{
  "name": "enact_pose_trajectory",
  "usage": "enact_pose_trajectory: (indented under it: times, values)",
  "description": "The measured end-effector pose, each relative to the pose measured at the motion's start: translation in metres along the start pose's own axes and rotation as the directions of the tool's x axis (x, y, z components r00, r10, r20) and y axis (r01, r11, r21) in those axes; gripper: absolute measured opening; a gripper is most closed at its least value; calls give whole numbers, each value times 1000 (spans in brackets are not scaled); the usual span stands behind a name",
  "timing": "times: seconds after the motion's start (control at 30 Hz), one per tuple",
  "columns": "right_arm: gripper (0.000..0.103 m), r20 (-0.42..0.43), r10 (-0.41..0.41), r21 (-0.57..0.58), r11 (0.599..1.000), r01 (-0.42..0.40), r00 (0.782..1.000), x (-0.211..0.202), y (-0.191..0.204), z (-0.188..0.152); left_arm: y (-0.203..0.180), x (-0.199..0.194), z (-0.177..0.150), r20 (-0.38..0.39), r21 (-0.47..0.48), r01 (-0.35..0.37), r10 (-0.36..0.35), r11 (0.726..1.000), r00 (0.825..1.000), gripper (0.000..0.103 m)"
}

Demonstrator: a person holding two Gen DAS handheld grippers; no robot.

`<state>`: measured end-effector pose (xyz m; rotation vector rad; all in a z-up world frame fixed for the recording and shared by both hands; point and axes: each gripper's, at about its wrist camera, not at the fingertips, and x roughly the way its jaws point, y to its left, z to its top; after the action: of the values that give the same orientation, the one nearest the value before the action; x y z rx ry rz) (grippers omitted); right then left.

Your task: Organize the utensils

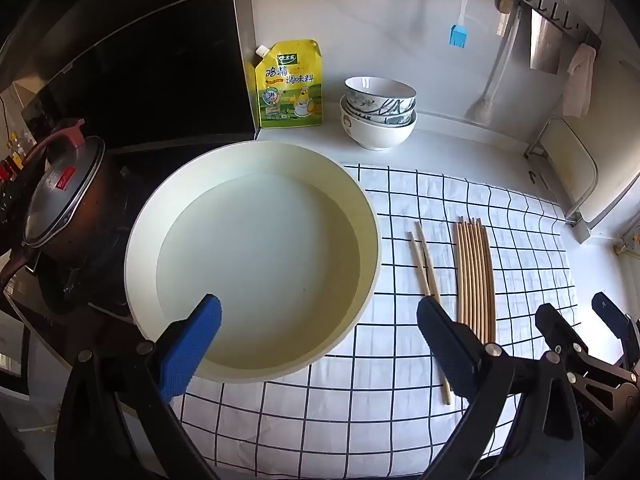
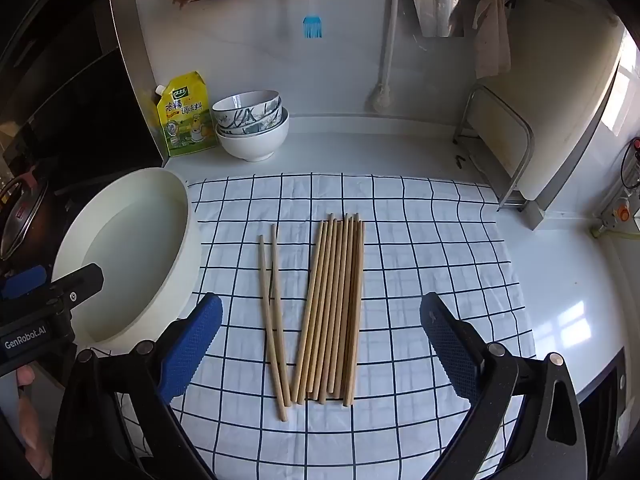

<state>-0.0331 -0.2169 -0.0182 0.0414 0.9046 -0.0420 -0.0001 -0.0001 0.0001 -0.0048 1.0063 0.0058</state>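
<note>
Several wooden chopsticks lie in a tight row [image 2: 336,308] on a white checked cloth [image 2: 420,240]. Two more chopsticks [image 2: 274,320] lie apart to their left, crossing slightly. The row [image 1: 476,276] and the pair [image 1: 426,268] also show in the left wrist view. A large cream basin [image 1: 256,256] holding water sits left of the cloth; it also shows in the right wrist view [image 2: 132,256]. My left gripper [image 1: 320,320] is open and empty over the basin's near rim. My right gripper [image 2: 322,320] is open and empty above the chopsticks.
Stacked bowls [image 2: 252,126] and a yellow seasoning pouch [image 2: 184,114] stand at the back. A lidded pot [image 1: 60,196] sits on the stove at left. A dish rack [image 2: 500,148] stands at the right. A blue brush [image 2: 312,26] and cloths hang on the wall rail.
</note>
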Motion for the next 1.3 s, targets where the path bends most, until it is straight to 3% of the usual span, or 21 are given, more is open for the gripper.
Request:
enact_pose_trajectory:
  times: [1.3]
  values:
    - [95, 5, -3, -18, 1000, 3, 1000, 7, 4, 6, 3, 4, 5, -3, -15, 1, -1, 1000, 1000, 97]
